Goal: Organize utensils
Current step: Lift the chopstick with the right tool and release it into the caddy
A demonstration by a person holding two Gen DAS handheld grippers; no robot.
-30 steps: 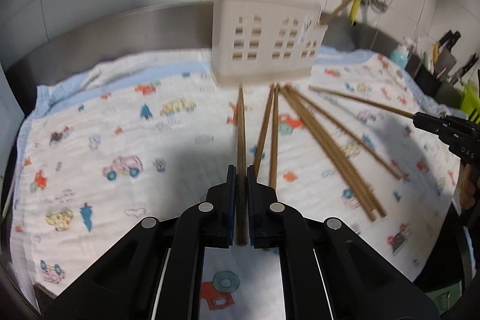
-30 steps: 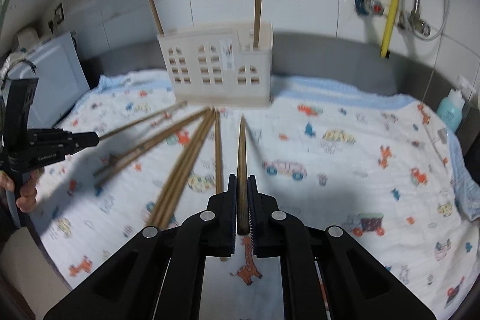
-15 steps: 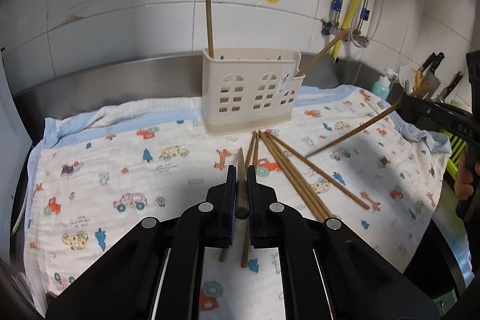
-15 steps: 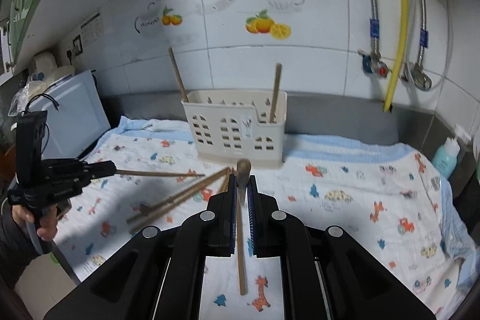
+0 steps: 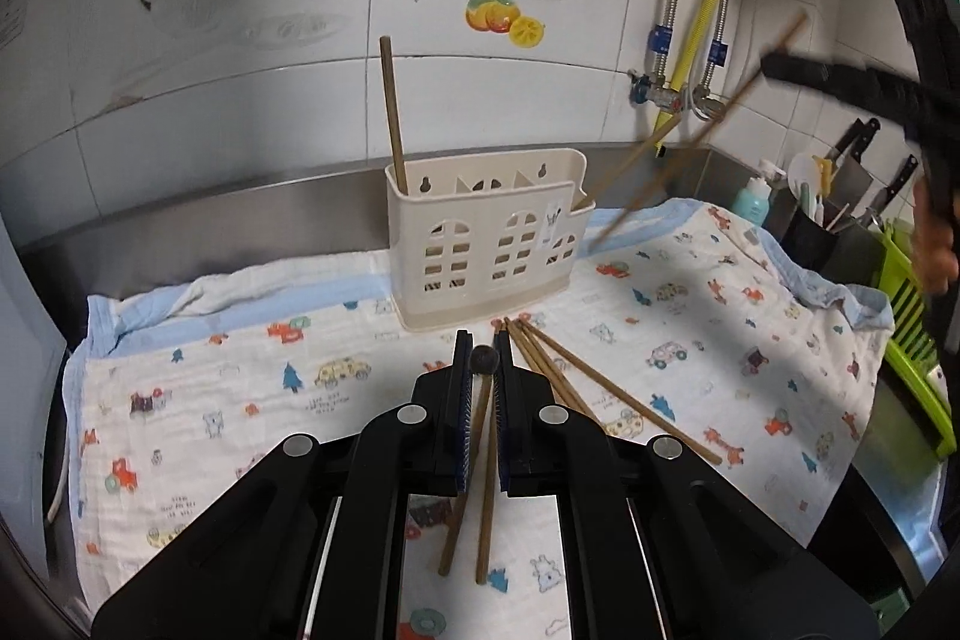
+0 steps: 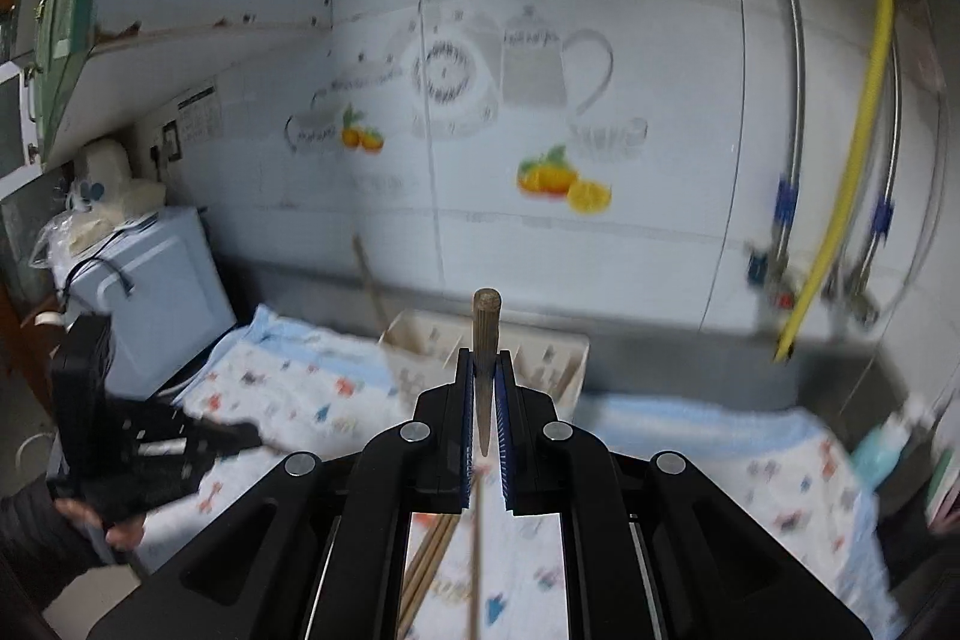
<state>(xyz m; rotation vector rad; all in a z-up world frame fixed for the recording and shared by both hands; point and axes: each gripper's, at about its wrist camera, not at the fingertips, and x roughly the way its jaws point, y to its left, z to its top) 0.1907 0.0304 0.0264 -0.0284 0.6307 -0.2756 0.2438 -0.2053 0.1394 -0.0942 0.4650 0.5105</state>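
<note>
Apparently one chopstick (image 5: 483,361) per gripper (image 5: 483,370).

Right wrist view smeared: holder (image 6: 420,340) and cloth (image 6: 780,460) blurred. Right tool (image 5: 774,67) cut off at frame edge. Chopstick (image 5: 485,361) shaft hidden between left tool's pads.

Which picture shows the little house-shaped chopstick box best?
The left wrist view. There the chopstick holder is sharp and whole, with its arched windows, inner dividers and one chopstick standing inside. The right wrist view is blurred, and the right gripper and its held chopstick hide most of the holder.
</note>
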